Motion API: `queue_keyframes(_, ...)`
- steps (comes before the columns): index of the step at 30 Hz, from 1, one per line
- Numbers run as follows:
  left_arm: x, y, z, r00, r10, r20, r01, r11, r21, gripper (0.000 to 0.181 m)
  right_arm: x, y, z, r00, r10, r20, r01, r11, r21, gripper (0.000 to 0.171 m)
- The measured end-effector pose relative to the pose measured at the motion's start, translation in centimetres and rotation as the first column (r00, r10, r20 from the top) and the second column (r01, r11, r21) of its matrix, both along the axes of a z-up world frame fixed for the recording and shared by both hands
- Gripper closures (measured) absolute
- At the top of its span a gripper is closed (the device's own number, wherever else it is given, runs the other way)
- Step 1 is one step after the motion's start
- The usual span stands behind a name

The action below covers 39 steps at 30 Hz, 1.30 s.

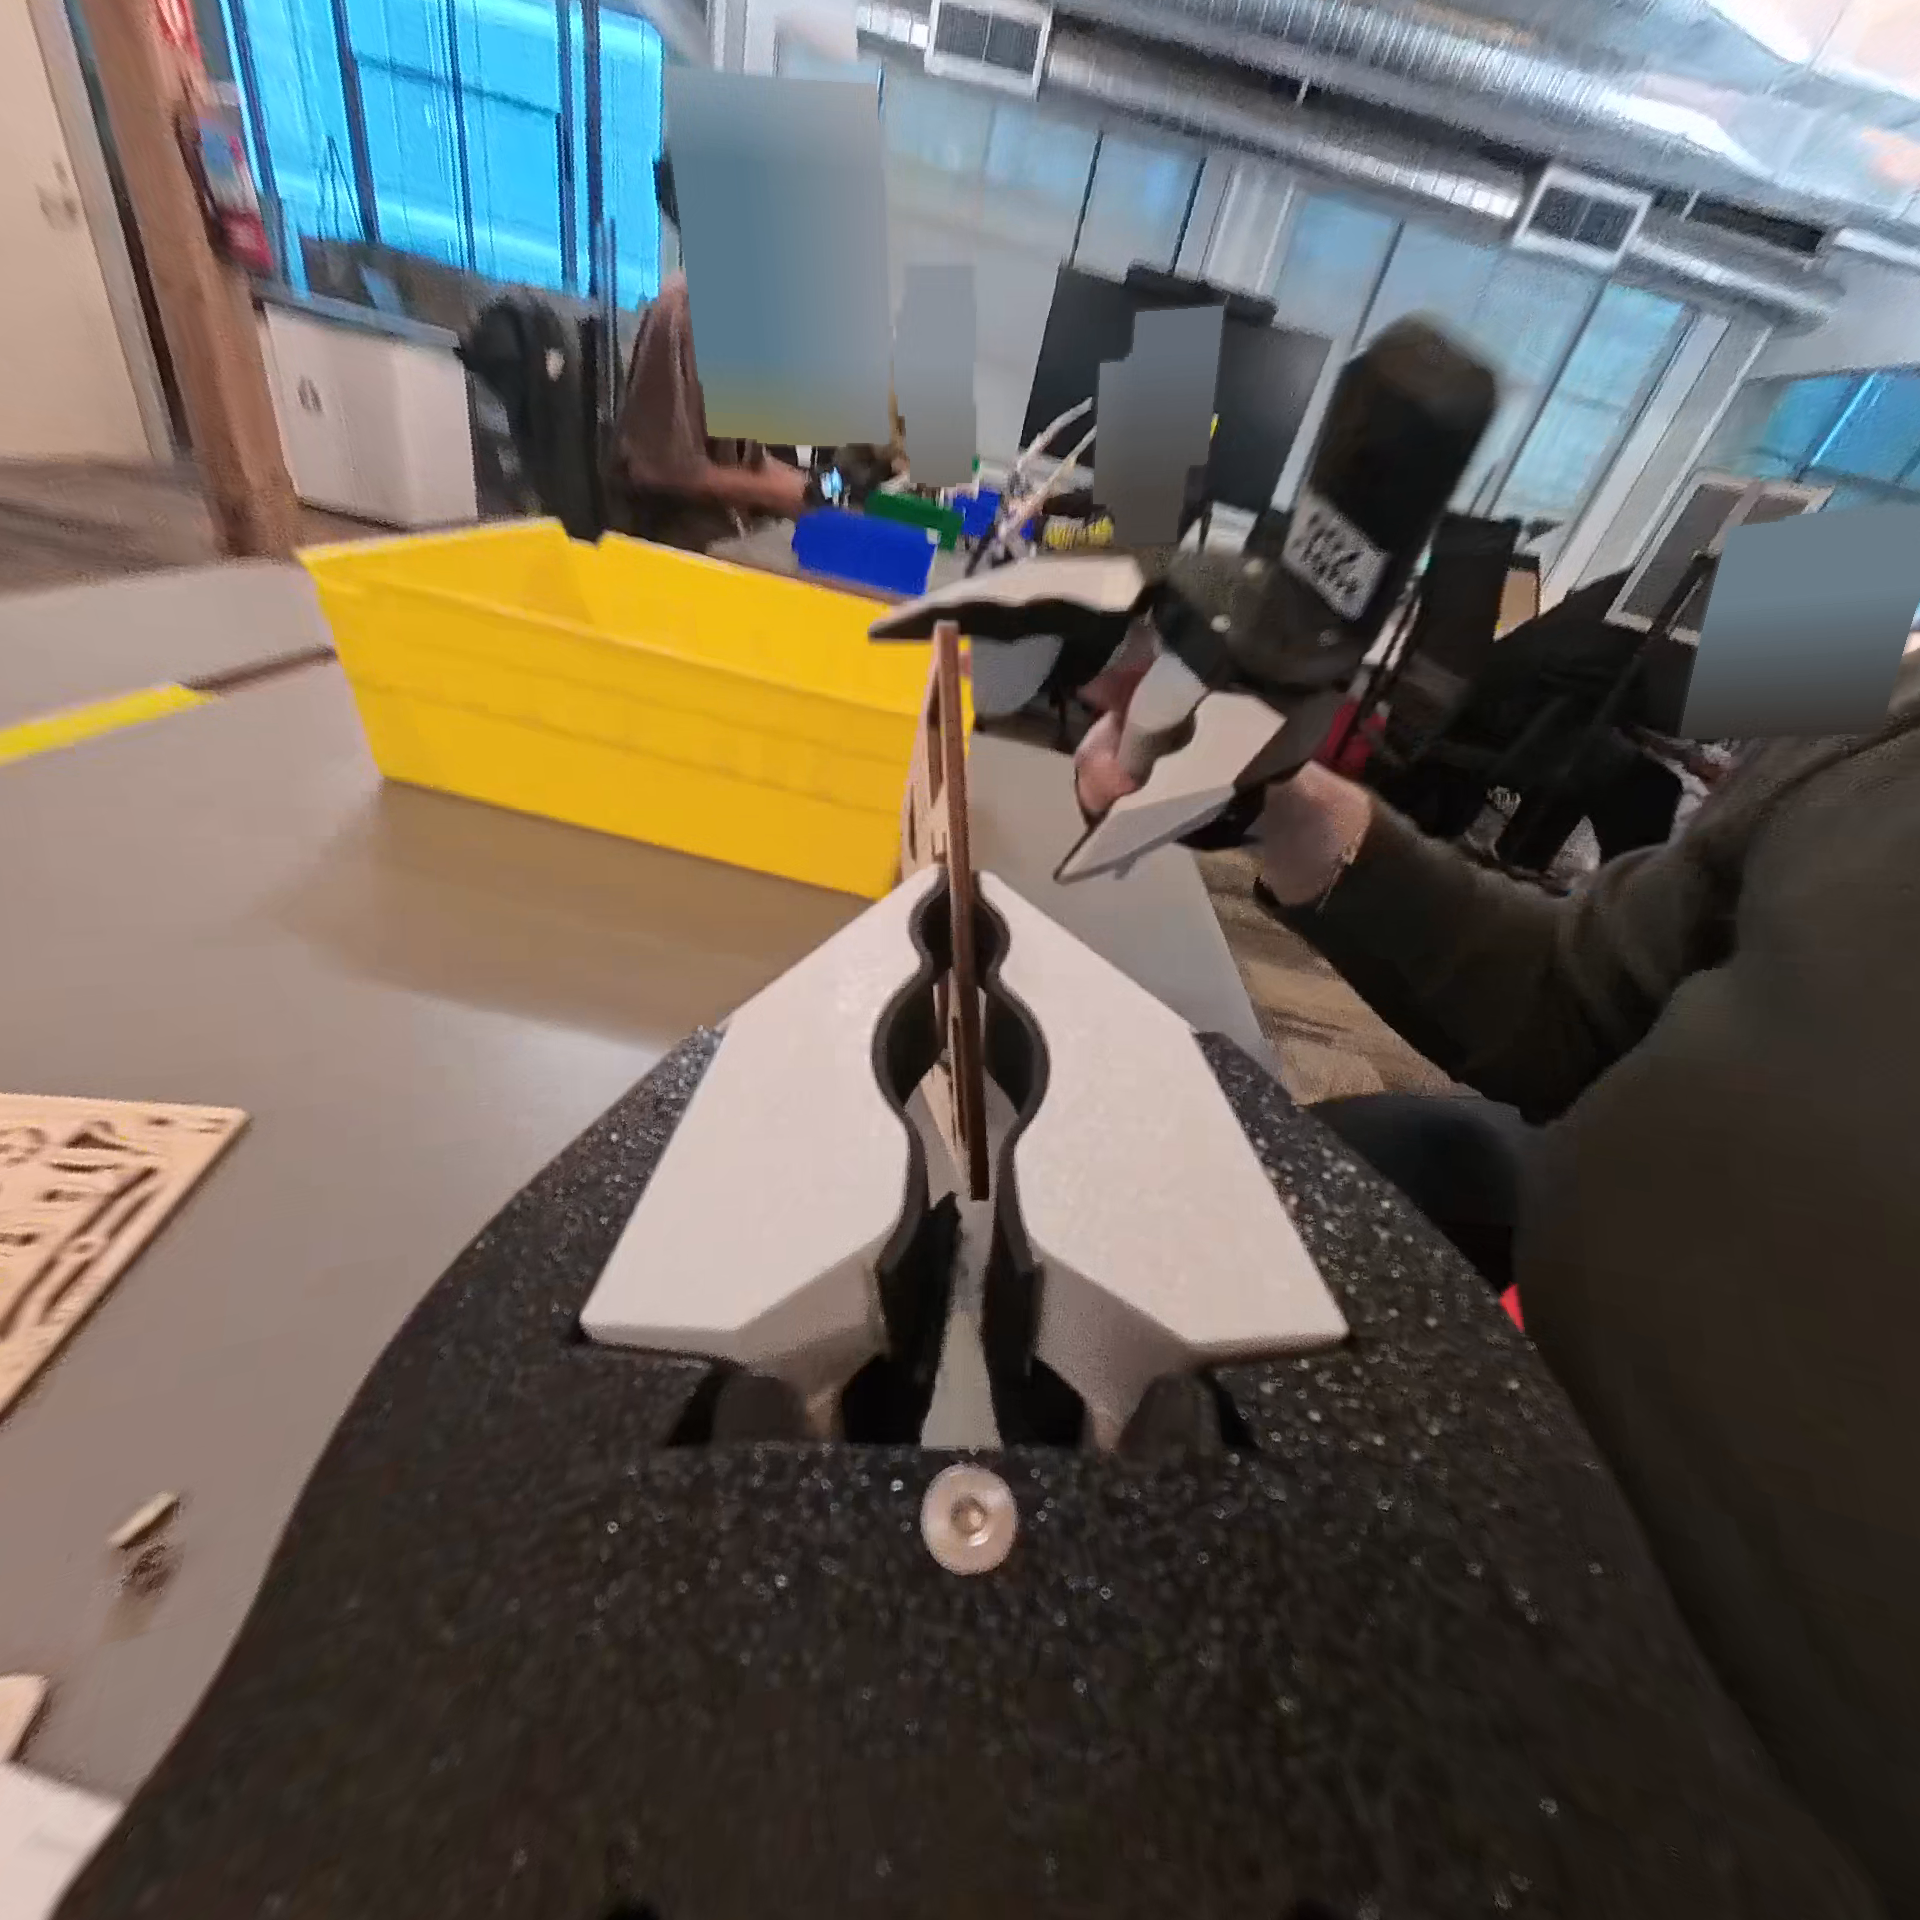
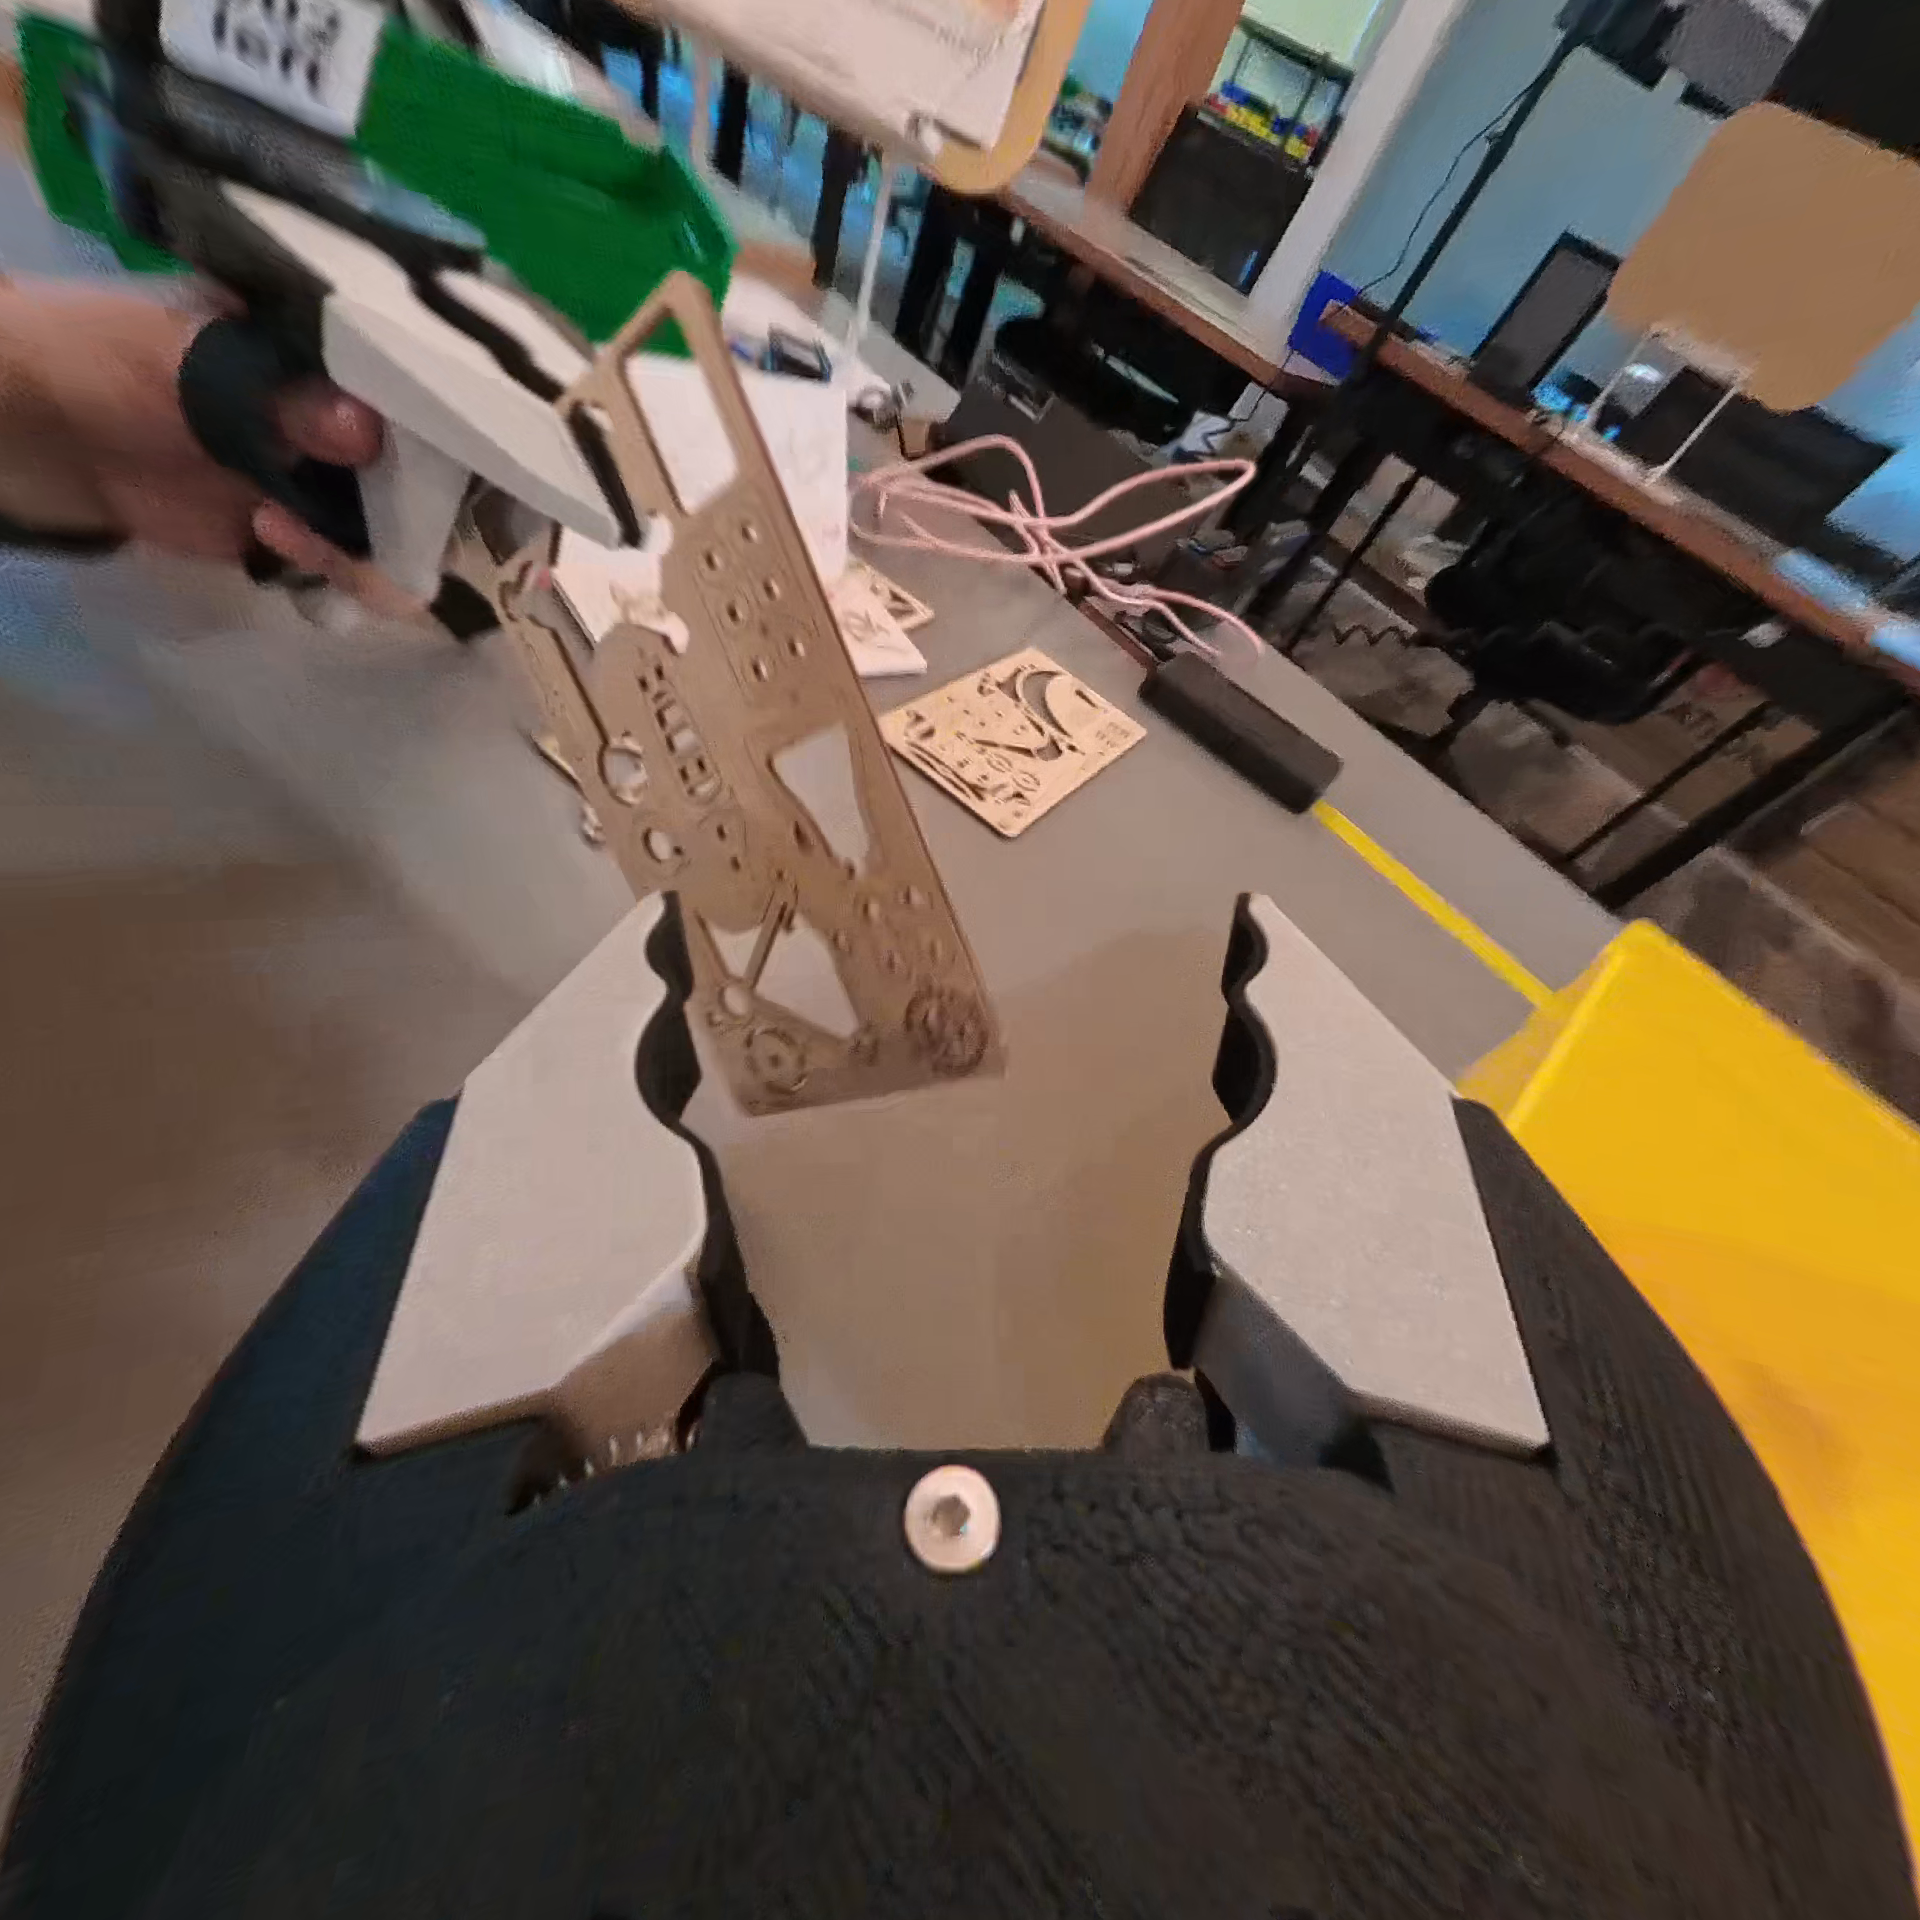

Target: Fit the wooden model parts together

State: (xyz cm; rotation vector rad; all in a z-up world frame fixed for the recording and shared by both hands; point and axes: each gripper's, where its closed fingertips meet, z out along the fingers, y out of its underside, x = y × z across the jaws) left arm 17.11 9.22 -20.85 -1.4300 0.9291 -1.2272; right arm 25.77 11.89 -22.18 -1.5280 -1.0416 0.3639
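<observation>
My left gripper (image 1: 953, 894) is shut on a thin laser-cut wooden sheet (image 1: 961, 935), seen edge-on and held up above the table. In the right wrist view the same sheet (image 2: 769, 727) hangs tilted, full of cut-out model parts, with the left gripper (image 2: 613, 488) clamped near its upper end. My right gripper (image 2: 956, 914) is open and empty, its fingers spread on either side of the sheet's lower end without closing on it. In the left wrist view the right gripper (image 1: 971, 748) is open just beyond the sheet's far edge, held by a hand.
A yellow bin (image 1: 623, 707) stands on the grey table (image 1: 312, 987), and also at the right in the right wrist view (image 2: 1714, 1195). A second wooden parts sheet (image 2: 1013, 738) lies flat, with a black block (image 2: 1236, 743) and pink cables (image 2: 1039, 509) beyond. Another sheet (image 1: 83, 1205) lies left.
</observation>
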Motion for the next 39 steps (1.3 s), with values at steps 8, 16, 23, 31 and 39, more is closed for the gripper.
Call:
queue_keyframes(8,-4.3,-0.2,3.9,0.942,-0.107,0.32,0.117,0.993,-0.013,0.181,-6.0,-1.7,-1.0,0.869,0.287,-0.404,-0.434,0.833,-0.343,0.091)
queue_keyframes(16,-6.2,3.6,3.1,0.922,0.122,0.368,-0.061,0.983,-0.171,0.092,-6.6,-1.0,2.3,0.848,0.372,-0.378,-0.42,0.906,-0.05,0.17)
queue_keyframes(23,-6.3,4.7,1.9,0.882,0.101,0.459,0.119,0.897,-0.426,0.077,-7.2,1.3,3.5,0.896,-0.25,0.368,-0.188,0.537,0.823,0.17)
queue_keyframes(31,-5.6,4.0,1.3,0.831,0.085,0.549,0.225,0.853,-0.472,0.151,-10.0,1.4,1.3,0.746,-0.495,0.446,-0.416,0.177,0.892,0.17)
queue_keyframes(39,-4.2,3.2,0.9,0.841,0.065,0.538,0.233,0.852,-0.468,0.157,-10.1,1.6,1.5,0.733,-0.522,0.436,-0.425,0.148,0.893,0.17)
